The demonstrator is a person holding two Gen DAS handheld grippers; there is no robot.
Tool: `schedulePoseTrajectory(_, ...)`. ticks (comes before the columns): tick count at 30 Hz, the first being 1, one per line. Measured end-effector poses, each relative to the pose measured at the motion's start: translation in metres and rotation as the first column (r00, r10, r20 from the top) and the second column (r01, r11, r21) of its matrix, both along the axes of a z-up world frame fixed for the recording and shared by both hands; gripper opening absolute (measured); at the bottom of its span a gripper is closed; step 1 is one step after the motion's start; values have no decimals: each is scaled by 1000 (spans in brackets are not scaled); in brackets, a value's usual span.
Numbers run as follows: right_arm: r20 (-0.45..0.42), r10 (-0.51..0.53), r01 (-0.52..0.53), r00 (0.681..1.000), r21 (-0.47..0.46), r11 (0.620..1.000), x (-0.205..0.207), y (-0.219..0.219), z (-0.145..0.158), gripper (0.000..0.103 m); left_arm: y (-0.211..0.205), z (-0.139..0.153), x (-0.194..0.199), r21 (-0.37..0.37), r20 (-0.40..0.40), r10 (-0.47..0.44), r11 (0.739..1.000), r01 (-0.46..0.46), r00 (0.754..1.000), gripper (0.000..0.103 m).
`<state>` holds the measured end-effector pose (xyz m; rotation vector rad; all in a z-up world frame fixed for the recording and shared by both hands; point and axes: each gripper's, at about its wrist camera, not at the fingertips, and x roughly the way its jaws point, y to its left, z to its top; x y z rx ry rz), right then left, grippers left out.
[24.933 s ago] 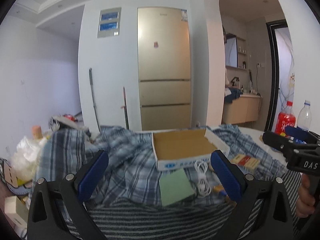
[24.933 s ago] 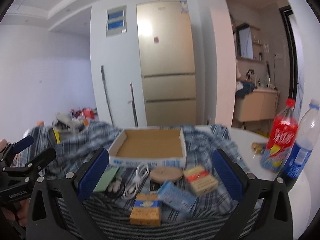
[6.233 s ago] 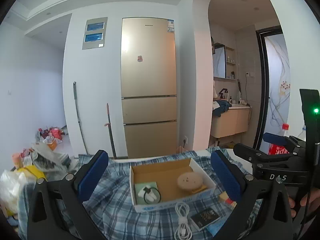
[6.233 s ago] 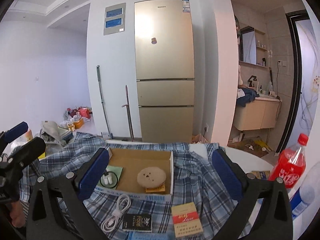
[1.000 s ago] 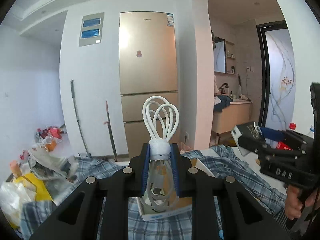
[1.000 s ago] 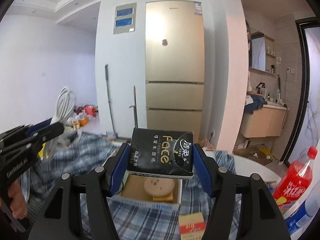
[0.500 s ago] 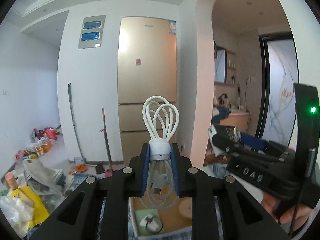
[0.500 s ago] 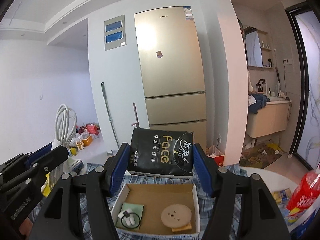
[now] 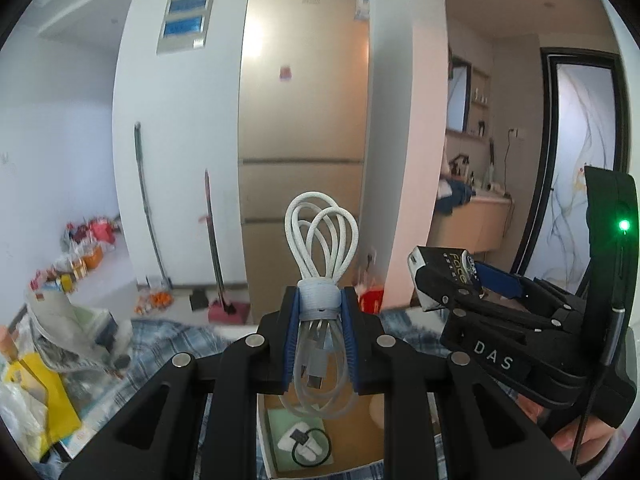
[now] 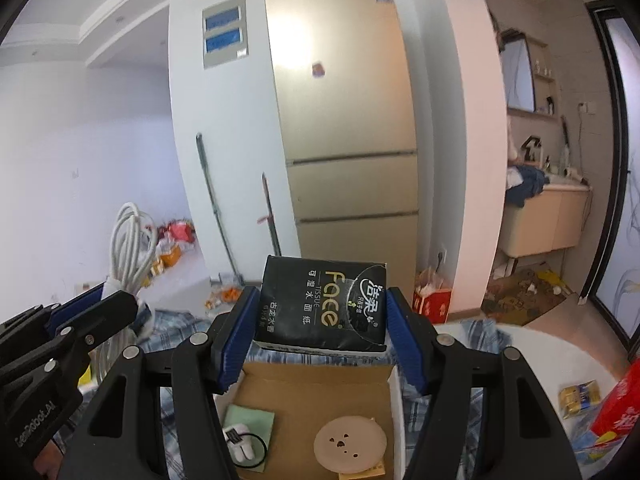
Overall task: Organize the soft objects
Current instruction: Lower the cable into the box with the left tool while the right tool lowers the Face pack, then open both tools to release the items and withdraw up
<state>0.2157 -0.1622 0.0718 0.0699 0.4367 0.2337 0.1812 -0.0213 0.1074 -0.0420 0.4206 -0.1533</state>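
left gripper (image 9: 319,334) clamped tight on coiled white cable (image 9: 321,240), right gripper (image 10: 320,332) partly closed on black tissue pack (image 10: 324,306), both above cardboard box (image 10: 320,388). could snag cable loops on near rim.

The right hand-held gripper (image 10: 320,320) clamps a black tissue pack (image 10: 322,306) above the open cardboard box (image 10: 316,388), where a round beige disc (image 10: 351,443) and a green pad (image 10: 250,420) lie. At left, the left hand-held gripper (image 10: 120,304) grips a coiled white cable (image 10: 132,240).
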Motion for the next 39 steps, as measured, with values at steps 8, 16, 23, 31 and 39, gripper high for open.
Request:
schedulePoseTrajectory(8,-183,38,-46,982,-43,998,42,10,-60,62,2,-57,44,11,-152,-44,999,47,987,22)
schedulePoseTrajectory(16,-325,59,-81,944,-56,995,72,15,-104,62,6,-108,76,24,-286,-49,998,58,957,22)
schedulePoseTrajectory(23,-379,87,-117,921,-56,992,86,14,-127,62,13,-139,92,24,-329,-46,998,57,943,22)
schedulePoseTrajectory(31,-339,61,-119,939,-150,982,84,23,-134,62,13,-158,99,59,-361,-18,997,42,932,22)
schedulePoseTrajectory(39,-332,47,-112,942,-180,977,89,23,-140,63,17,-155,98,32,-361,-15,999,28,932,59)
